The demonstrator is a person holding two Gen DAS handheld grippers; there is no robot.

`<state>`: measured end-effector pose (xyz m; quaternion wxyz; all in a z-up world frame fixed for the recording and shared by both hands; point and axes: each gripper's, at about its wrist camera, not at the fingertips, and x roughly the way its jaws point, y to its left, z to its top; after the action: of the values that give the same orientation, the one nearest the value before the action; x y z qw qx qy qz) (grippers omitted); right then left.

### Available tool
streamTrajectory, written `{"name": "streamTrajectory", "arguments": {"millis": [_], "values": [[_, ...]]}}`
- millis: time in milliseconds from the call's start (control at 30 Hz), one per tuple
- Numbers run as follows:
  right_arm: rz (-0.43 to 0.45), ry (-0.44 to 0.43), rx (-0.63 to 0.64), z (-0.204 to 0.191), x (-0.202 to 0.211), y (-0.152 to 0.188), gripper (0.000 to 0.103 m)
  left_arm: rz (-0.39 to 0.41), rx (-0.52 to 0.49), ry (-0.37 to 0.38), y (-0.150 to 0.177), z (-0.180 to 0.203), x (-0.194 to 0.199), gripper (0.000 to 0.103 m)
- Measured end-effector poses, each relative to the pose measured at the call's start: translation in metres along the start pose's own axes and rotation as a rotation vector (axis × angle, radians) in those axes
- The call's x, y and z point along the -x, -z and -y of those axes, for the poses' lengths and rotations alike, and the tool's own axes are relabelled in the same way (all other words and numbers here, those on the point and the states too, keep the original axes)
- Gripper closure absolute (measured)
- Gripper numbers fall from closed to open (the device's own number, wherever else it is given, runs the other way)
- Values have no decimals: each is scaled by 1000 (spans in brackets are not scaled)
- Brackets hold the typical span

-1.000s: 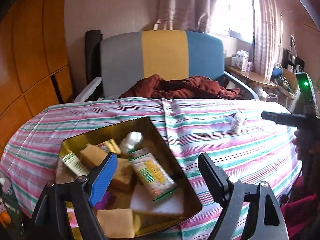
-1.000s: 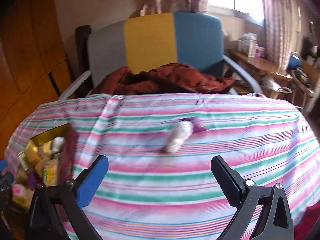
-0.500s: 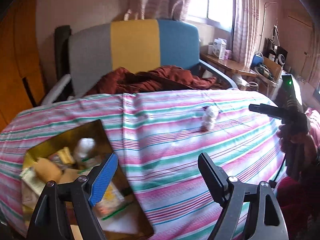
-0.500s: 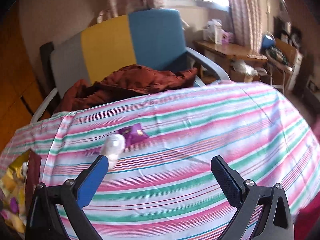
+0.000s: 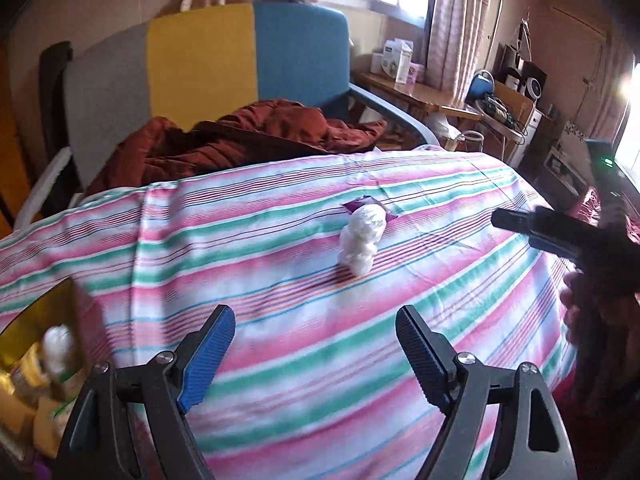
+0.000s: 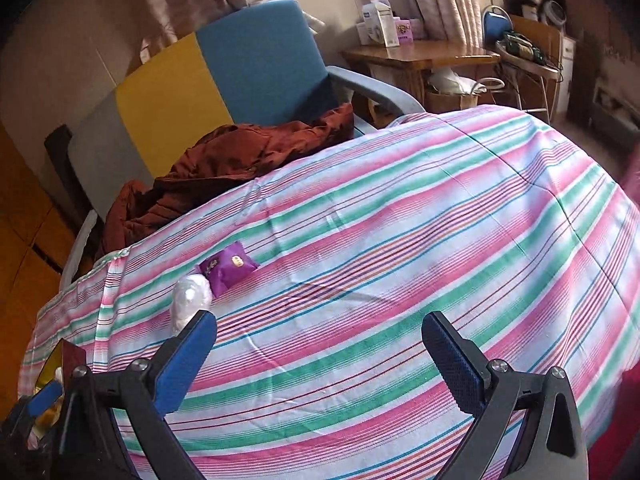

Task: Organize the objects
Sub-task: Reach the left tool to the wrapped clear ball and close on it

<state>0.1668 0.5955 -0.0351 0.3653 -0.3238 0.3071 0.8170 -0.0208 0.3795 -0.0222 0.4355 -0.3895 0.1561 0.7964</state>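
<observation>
A white wrapped bundle [image 5: 362, 242] lies on the striped tablecloth [image 5: 280, 280], with a purple packet [image 5: 366, 203] just behind it. In the right wrist view the white bundle [image 6: 190, 300] sits by my left fingertip and the purple packet [image 6: 228, 266] lies beyond it. My left gripper [image 5: 316, 344] is open and empty, short of the bundle. My right gripper [image 6: 320, 346] is open and empty above the cloth; it also shows in the left wrist view [image 5: 560, 236] at the right. A gold tin [image 5: 24, 328] holding several packets sits at the far left.
A grey, yellow and blue chair [image 5: 208, 64] with a rust-red cloth [image 5: 240, 136] on its seat stands behind the table. A wooden side table [image 6: 420, 54] with boxes and a cluttered shelf stand at the back right by the window.
Both grippers have swung right, away from the tin. The tin has slid to the left edge of the left view, and the bundle and packet are now nearer. Both stay open.
</observation>
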Motion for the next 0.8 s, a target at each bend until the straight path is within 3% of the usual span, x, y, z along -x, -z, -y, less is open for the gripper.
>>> {"name": "streamTrajectory", "arguments": {"millis": [333,400,533,633,700,800], "values": [[-14,-38,-26,4,-1,-2,0,-56,-69,49,-41,26,-79,20],[-22,-42,-22,3,-2,-2,0,-75,-79,57,-47,30,-95,28],[-31,-51,-17,2,-4,-2,0,-103,-53,63,-56,31,-126,33],[-39,-44,-13,1,-6,-1,0,-137,-40,70,-59,33,-148,48],[-45,-39,-8,1,-8,-1,0,-167,-27,81,-55,30,-159,69],[-49,-31,11,-1,-10,0,0,-131,-6,59,-44,22,-147,70]]}}
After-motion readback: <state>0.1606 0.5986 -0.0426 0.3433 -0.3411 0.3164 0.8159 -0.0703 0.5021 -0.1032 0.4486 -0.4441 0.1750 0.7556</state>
